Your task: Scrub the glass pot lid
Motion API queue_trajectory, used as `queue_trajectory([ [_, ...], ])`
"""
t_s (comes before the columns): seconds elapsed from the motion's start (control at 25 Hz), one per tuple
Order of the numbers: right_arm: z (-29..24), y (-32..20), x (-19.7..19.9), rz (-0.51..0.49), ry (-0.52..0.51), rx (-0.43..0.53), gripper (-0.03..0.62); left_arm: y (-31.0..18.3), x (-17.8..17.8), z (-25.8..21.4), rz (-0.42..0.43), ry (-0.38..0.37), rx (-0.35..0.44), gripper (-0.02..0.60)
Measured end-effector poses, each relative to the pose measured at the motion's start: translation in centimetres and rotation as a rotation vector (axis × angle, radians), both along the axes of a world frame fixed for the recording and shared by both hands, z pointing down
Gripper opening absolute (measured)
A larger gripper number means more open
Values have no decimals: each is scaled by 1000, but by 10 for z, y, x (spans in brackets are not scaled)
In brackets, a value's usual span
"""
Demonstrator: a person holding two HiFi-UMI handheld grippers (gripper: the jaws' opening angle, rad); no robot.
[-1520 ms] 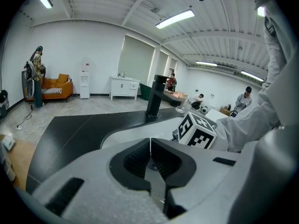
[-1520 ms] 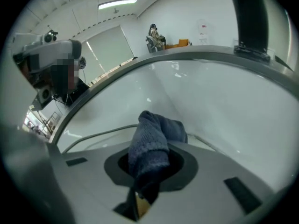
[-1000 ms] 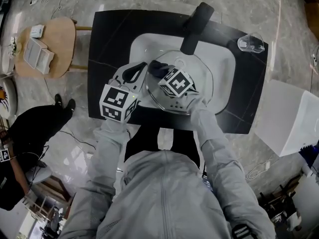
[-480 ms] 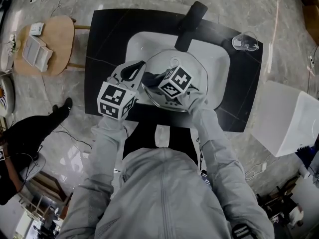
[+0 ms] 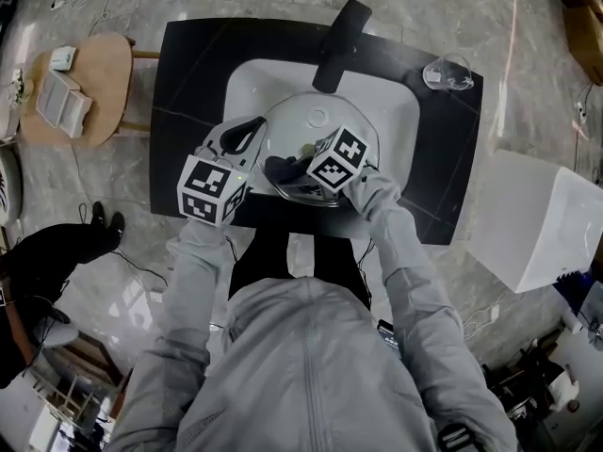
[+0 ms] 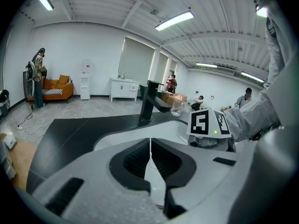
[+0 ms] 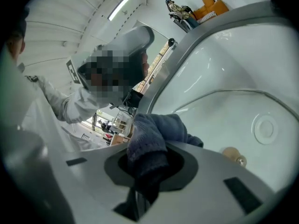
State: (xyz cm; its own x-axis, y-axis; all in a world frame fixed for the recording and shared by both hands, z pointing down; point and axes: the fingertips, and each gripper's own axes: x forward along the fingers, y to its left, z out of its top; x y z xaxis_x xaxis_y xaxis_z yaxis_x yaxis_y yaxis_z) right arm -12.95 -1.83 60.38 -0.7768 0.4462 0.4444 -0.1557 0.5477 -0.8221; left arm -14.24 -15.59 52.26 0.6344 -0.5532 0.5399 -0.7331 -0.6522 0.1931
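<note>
- Left gripper (image 6: 150, 146): fingers clenched on the left rim of the glass pot lid (image 5: 325, 121), which shows as a thin edge between them.
- Lid: held tilted over the sink (image 5: 400, 97), near side of the basin, knob (image 7: 231, 154) facing the right gripper.
- Handling estimate: rigid, moderately heavy, brittle, probably slick. The rim pinch resists the scrubbing push. A knock against the faucet (image 5: 339, 31) or the basin is the risk.
- Right gripper (image 7: 139, 185): fingers clamped on a dark blue cloth (image 7: 154, 134), wadded and soft, lying on the lid's near-left part.
- Sink: white, set in the black table (image 5: 188, 73). No standing water seen, drain visible through the glass.
- Far right on the table: a clear drinking glass (image 5: 448, 72), apparently empty.
</note>
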Motion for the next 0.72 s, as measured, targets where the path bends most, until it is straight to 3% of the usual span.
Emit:
queue_trajectory([
  [0.32, -11, 26, 36, -57, -13, -89, 69, 2, 17, -2, 16, 10, -3, 29],
  [0.72, -8, 34, 82, -179, 95, -64, 68, 4, 26, 2, 32, 2, -24, 29],
])
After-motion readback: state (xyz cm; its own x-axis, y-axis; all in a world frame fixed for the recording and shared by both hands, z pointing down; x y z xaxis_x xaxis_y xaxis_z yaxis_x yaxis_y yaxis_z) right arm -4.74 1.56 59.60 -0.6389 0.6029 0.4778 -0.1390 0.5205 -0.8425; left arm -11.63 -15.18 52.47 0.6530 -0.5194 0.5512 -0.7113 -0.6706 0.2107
